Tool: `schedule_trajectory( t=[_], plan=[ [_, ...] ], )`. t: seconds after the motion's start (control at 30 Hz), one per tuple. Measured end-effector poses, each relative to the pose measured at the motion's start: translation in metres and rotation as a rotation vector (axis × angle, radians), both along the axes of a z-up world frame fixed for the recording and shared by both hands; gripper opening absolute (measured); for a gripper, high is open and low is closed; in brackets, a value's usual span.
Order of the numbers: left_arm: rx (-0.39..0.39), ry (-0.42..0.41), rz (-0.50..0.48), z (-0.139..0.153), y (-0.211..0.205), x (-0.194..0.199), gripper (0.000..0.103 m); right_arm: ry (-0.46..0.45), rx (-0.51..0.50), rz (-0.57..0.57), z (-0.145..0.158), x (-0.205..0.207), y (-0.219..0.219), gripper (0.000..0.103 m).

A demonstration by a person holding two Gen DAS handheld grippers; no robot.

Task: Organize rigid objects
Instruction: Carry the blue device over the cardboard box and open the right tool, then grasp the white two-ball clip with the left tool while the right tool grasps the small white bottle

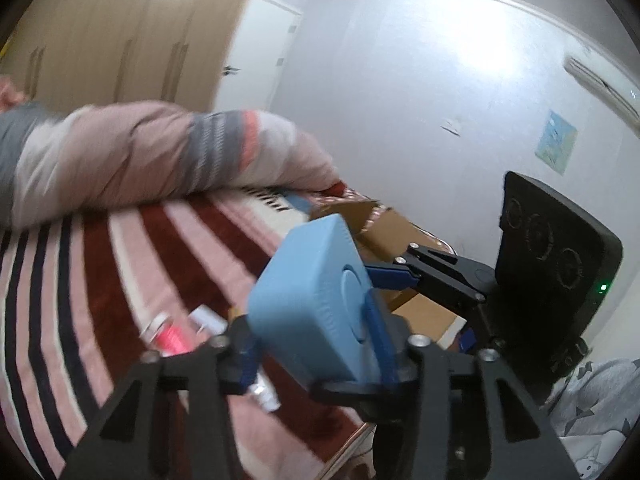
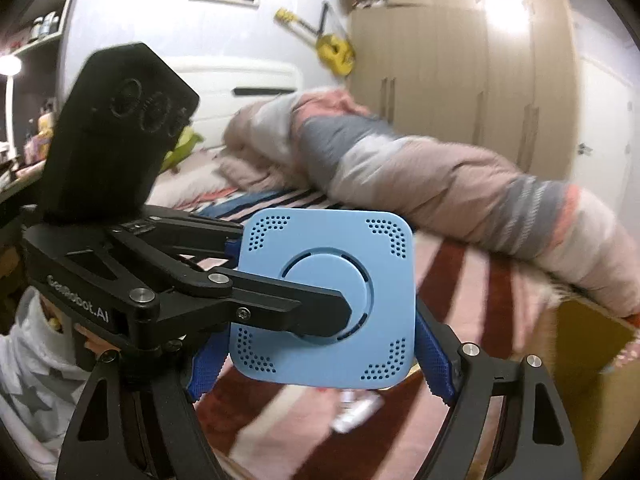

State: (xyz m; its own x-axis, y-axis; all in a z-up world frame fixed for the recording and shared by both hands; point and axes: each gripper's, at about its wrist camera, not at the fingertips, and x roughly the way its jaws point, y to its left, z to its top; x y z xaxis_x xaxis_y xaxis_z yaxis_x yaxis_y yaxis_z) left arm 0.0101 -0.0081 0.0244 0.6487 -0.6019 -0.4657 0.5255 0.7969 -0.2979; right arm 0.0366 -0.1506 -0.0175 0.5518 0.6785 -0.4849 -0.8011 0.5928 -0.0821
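A light-blue square box (image 1: 316, 292) with rounded corners hangs above the striped bed, held from two sides. My left gripper (image 1: 312, 340) is shut on its thin sides, with blue fingers (image 1: 380, 340) against the flat faces. In the right wrist view the perforated face of the blue box (image 2: 328, 240) fills the middle. One black left finger (image 2: 304, 312) lies across its round centre. My right gripper (image 2: 322, 364) grips the box across its wide edges, both blue pads (image 2: 436, 360) touching. That right gripper (image 1: 400, 276) reaches in from the right in the left wrist view.
A red, pink and white striped blanket (image 1: 120, 264) lies below, with a pink-labelled tube (image 1: 168, 332) and small white tubes (image 2: 356, 408) on it. A rolled duvet (image 2: 440, 176) lies behind. An open cardboard box (image 1: 400, 236) stands at the bed's edge. Wardrobes (image 2: 460, 80) line the wall.
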Motion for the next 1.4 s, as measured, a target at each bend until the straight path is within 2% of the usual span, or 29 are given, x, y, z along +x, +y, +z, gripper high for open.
schedule_trajectory(
  t=[0.03, 0.13, 0.3, 0.47, 0.57, 0.7, 0.77, 0.83, 0.93, 1.03, 1.13, 1.23, 1.33, 1.4],
  plan=[
    [0.012, -0.013, -0.021, 0.007, -0.012, 0.002, 0.029, -0.011, 0.011, -0.027, 0.005, 0.001, -0.011, 0.079],
    [0.077, -0.059, -0.071, 0.023, -0.054, 0.013, 0.029, -0.008, 0.066, -0.088, 0.017, 0.008, -0.044, 0.079],
    [0.106, -0.051, -0.168, 0.031, -0.111, 0.040, 0.029, 0.006, 0.114, -0.190, 0.026, 0.024, -0.097, 0.079],
    [0.139, 0.010, -0.245, 0.016, -0.159, 0.077, 0.029, 0.086, 0.101, -0.294, 0.019, 0.053, -0.143, 0.079],
    [0.146, 0.083, -0.276, -0.003, -0.180, 0.098, 0.030, 0.158, 0.084, -0.331, 0.006, 0.073, -0.160, 0.079],
    [0.160, 0.151, -0.270, -0.020, -0.191, 0.116, 0.033, 0.232, 0.043, -0.356, -0.012, 0.085, -0.171, 0.079],
    [0.188, 0.130, -0.244, -0.020, -0.192, 0.115, 0.038, 0.231, 0.008, -0.362, -0.018, 0.086, -0.167, 0.079],
    [0.206, 0.097, -0.225, -0.017, -0.190, 0.114, 0.054, 0.219, -0.015, -0.370, -0.023, 0.084, -0.173, 0.079],
    [0.171, 0.062, -0.190, -0.007, -0.174, 0.109, 0.069, 0.219, -0.016, -0.371, -0.024, 0.092, -0.174, 0.080],
    [0.130, 0.040, -0.136, 0.001, -0.150, 0.106, 0.070, 0.210, -0.009, -0.382, -0.021, 0.098, -0.173, 0.089],
    [0.101, 0.020, -0.074, 0.010, -0.119, 0.100, 0.071, 0.180, 0.004, -0.360, -0.012, 0.093, -0.167, 0.090],
    [0.131, -0.022, 0.035, 0.019, -0.081, 0.086, 0.077, 0.111, -0.018, -0.343, 0.001, 0.083, -0.149, 0.100],
    [0.156, -0.043, 0.124, 0.022, -0.045, 0.074, 0.078, 0.039, -0.038, -0.292, 0.015, 0.065, -0.124, 0.100],
    [0.168, -0.049, 0.185, 0.020, -0.020, 0.065, 0.080, 0.030, -0.025, -0.266, 0.022, 0.058, -0.109, 0.100]
  ],
)
